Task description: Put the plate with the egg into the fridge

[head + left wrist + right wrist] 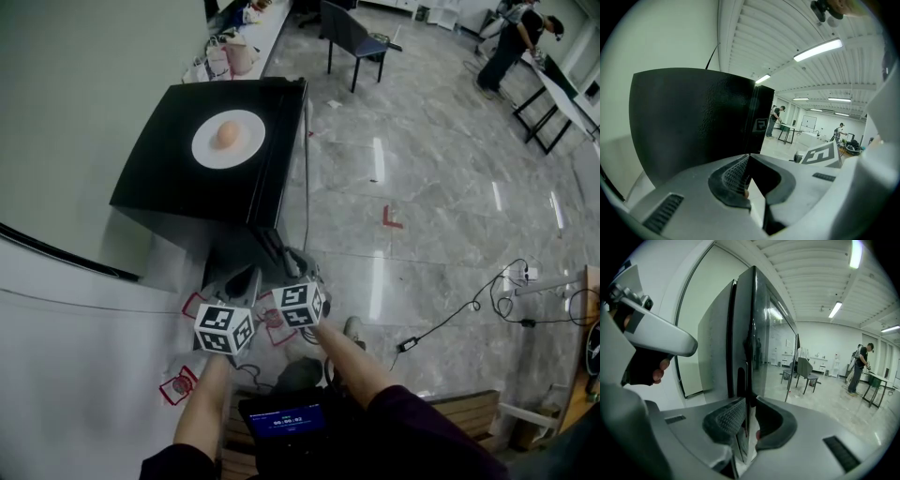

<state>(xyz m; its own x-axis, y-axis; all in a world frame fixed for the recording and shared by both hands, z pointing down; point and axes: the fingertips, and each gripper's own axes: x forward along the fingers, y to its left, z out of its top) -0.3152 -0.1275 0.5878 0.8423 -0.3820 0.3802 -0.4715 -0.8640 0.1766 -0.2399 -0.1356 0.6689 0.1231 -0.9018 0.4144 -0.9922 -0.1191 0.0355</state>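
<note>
A white plate with a brown egg rests on top of a black mini fridge by the wall. Both grippers are low at the fridge's front. My right gripper has its jaws closed on the vertical edge of the fridge door, which runs between the pads. The left gripper is beside it, to its left, with its jaws together at the tips and nothing between them; the fridge's black side fills its view. The fridge's inside is hidden.
A white wall runs along the left. A dark chair stands behind the fridge, and a person works at a table far right. Cables trail over the shiny floor. A device with a lit screen hangs at my chest.
</note>
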